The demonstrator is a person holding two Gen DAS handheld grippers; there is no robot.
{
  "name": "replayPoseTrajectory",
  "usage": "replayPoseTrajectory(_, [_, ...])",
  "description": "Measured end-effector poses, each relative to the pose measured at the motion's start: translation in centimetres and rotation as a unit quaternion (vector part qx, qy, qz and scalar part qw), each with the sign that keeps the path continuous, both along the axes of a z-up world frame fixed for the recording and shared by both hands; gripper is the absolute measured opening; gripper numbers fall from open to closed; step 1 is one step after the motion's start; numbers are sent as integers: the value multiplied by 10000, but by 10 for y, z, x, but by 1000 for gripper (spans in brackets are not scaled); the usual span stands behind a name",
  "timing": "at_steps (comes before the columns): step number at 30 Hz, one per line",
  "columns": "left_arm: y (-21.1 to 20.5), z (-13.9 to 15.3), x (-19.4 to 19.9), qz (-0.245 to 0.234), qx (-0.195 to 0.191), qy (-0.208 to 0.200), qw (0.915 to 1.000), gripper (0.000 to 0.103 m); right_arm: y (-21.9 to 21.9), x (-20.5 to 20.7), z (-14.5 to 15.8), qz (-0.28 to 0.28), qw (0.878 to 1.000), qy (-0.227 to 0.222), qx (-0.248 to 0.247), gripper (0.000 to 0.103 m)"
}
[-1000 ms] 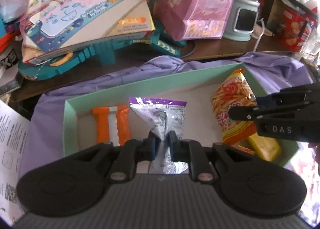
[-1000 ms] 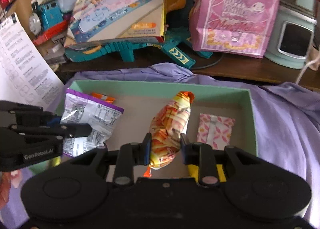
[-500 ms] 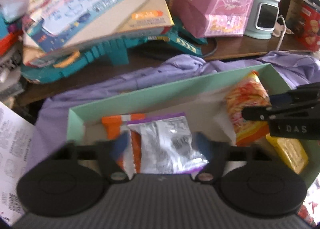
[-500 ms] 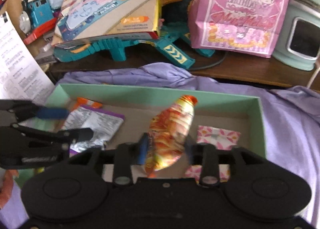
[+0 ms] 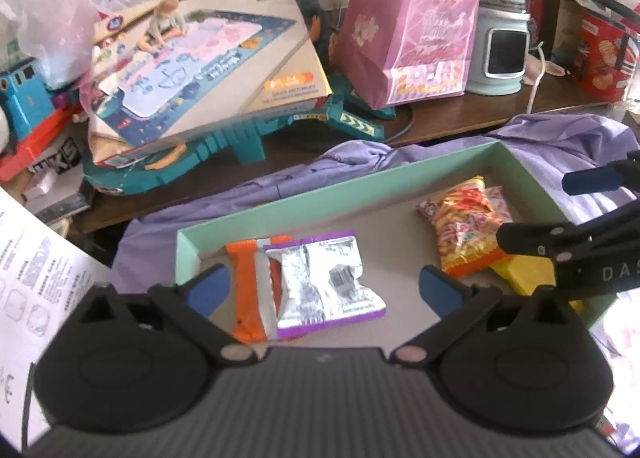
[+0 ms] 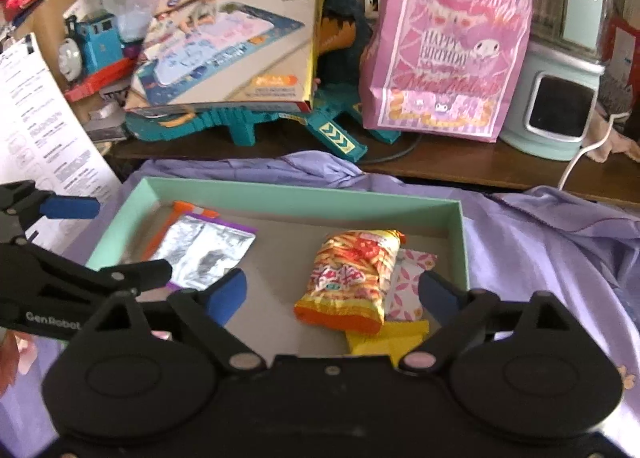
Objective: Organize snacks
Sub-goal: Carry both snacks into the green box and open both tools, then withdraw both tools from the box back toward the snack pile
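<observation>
The box (image 6: 304, 197) lies on a cloth (image 6: 540, 242) spread over the desk (image 6: 460, 165). Inside it, at 9 o'clock, a foil packet (image 6: 204, 250) lies on a bar wrapper (image 6: 180, 213); at 3 o'clock a noodle snack bag (image 6: 352, 274) overlaps a patterned sachet (image 6: 408, 282) and a flat packet (image 6: 384, 338). Behind the box, at 12 o'clock, a gift bag (image 6: 448, 45) stands right of a toy carton (image 6: 232, 49).

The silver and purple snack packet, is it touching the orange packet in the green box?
Touching. In the left wrist view the silver and purple snack packet lies partly over the orange packet, covering its right side, inside the green box.
</observation>
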State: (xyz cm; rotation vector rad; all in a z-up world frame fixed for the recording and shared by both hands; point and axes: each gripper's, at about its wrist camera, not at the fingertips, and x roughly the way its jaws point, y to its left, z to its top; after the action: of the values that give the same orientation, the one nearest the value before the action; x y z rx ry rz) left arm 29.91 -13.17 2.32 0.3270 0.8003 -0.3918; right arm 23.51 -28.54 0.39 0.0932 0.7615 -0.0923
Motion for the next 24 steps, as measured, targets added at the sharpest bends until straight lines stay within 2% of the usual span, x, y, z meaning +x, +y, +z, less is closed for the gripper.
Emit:
replayPoseTrajectory(4, [6, 15, -25, 0, -41, -46, 10000, 103, 8, -27, 17, -1, 9999, -149, -38, 102])
replayPoseTrajectory(13, [19, 36, -88, -60, -226, -24, 9997, 103, 27, -94, 41, 9, 9995, -316, -77, 103])
replayPoseTrajectory(19, [28, 29, -133, -149, -241, 116, 9995, 103, 35, -141, 35, -39, 9997, -250, 11, 103])
replayPoseTrajectory(24, [36, 10, -168, -207, -266, 339, 9989, 103, 35, -179, 17, -108, 9998, -114, 146, 103])
